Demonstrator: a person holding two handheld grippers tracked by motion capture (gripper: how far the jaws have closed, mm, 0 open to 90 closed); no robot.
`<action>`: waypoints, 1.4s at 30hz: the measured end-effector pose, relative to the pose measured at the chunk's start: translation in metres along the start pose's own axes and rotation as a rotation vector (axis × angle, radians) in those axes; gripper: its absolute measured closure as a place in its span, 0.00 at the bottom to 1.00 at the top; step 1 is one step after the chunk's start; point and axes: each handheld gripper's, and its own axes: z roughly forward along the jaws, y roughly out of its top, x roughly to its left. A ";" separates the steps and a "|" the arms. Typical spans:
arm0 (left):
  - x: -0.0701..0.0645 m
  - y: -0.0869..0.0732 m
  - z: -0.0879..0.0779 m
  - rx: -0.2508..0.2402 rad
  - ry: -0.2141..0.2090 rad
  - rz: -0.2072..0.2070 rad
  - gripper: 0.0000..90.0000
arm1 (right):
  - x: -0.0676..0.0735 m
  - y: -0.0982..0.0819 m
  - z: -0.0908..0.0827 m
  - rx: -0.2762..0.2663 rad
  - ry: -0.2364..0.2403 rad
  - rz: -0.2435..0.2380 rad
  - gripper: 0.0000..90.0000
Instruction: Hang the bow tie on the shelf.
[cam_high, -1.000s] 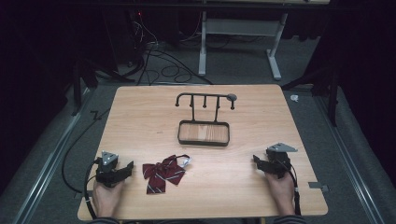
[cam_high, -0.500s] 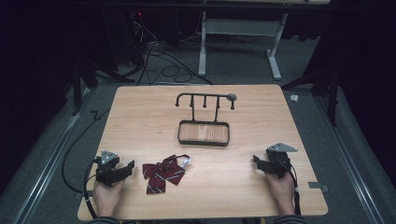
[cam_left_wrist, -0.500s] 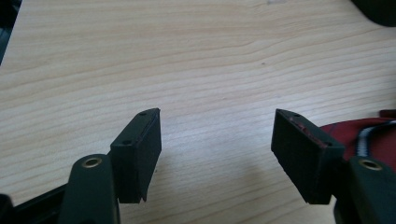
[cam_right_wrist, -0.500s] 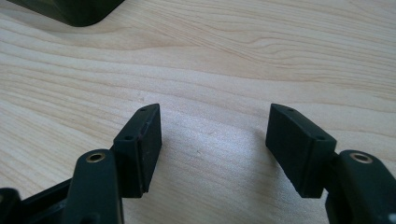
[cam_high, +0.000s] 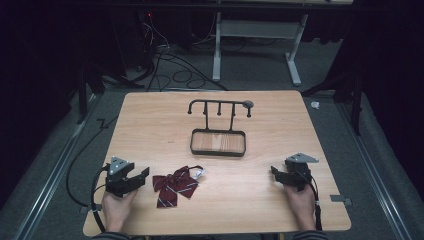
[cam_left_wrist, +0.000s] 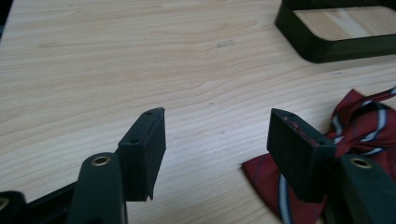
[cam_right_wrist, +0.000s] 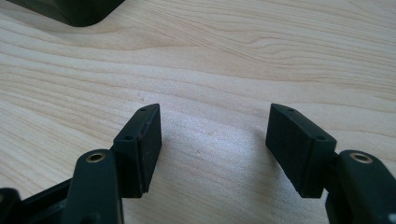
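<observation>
Both hands rest low at the near edge of the table (cam_high: 150, 115), left gripper (cam_high: 142, 176) and right gripper (cam_high: 274, 171) each spread wide, grasping nothing. One striped maroon bow tie (cam_high: 174, 185) lies flat just beside the left gripper. One black rack with a shallow tray (cam_high: 218, 150) sits mid-table, holding nothing.
</observation>
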 end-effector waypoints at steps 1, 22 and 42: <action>-0.002 0.001 0.000 -0.002 -0.007 0.007 0.42 | 0.000 0.000 0.000 0.000 0.000 0.000 0.41; -0.045 0.030 0.012 0.032 -0.156 0.106 0.43 | 0.000 0.000 0.000 0.002 0.004 -0.001 0.41; -0.086 0.038 0.043 0.095 -0.247 0.222 0.49 | 0.000 0.000 0.000 0.001 0.008 0.000 0.41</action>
